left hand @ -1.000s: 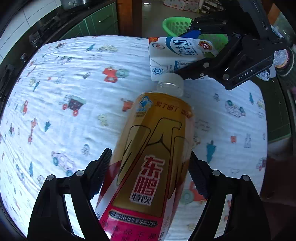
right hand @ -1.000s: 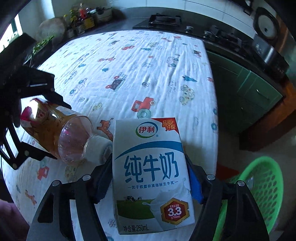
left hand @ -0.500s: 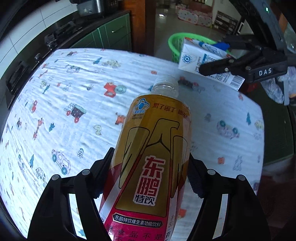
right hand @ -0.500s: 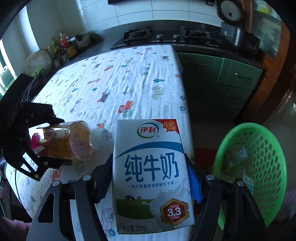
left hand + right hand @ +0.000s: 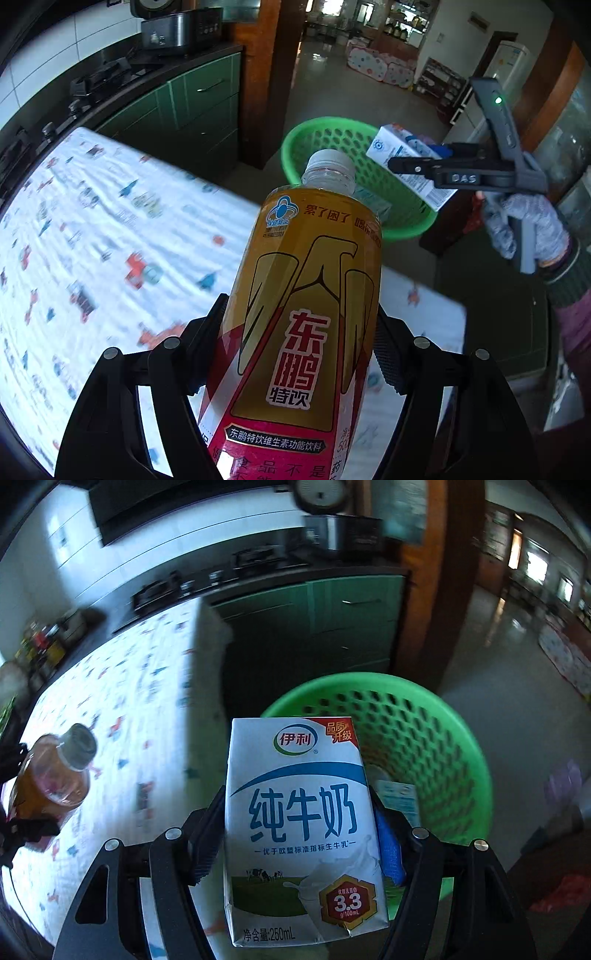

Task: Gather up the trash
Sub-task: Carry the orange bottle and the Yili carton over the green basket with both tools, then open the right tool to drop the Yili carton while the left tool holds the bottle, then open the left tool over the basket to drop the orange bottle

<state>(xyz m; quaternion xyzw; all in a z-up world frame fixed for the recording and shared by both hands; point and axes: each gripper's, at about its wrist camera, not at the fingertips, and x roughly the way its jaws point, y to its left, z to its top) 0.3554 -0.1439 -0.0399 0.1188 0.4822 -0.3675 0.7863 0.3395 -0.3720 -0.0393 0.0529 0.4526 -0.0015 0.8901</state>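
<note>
My left gripper [image 5: 299, 339] is shut on a yellow and red drink bottle [image 5: 306, 314] with a white cap, held above the table's end. Past the cap stands a green perforated basket [image 5: 325, 127] on the floor. In the same view my right gripper [image 5: 410, 166] holds a white and blue milk carton [image 5: 397, 147] over the basket's right side, carried by a gloved hand [image 5: 524, 225]. In the right wrist view that gripper [image 5: 299, 834] is shut on the milk carton [image 5: 299, 830], just above the basket [image 5: 436, 716], which has some trash inside. The bottle [image 5: 51, 775] shows at far left.
The table wears a white cloth printed with small vehicles [image 5: 92, 240]; its end lies just short of the basket. Green cabinets [image 5: 199, 96] with a stove top run along the wall. A wooden post [image 5: 269, 55] stands behind the basket, with open tiled floor [image 5: 517, 657] beyond.
Both grippers have travelled off the table toward the basket with their loads. The milk carton has gone from over the cloth to above the basket, and the right gripper has rolled.
</note>
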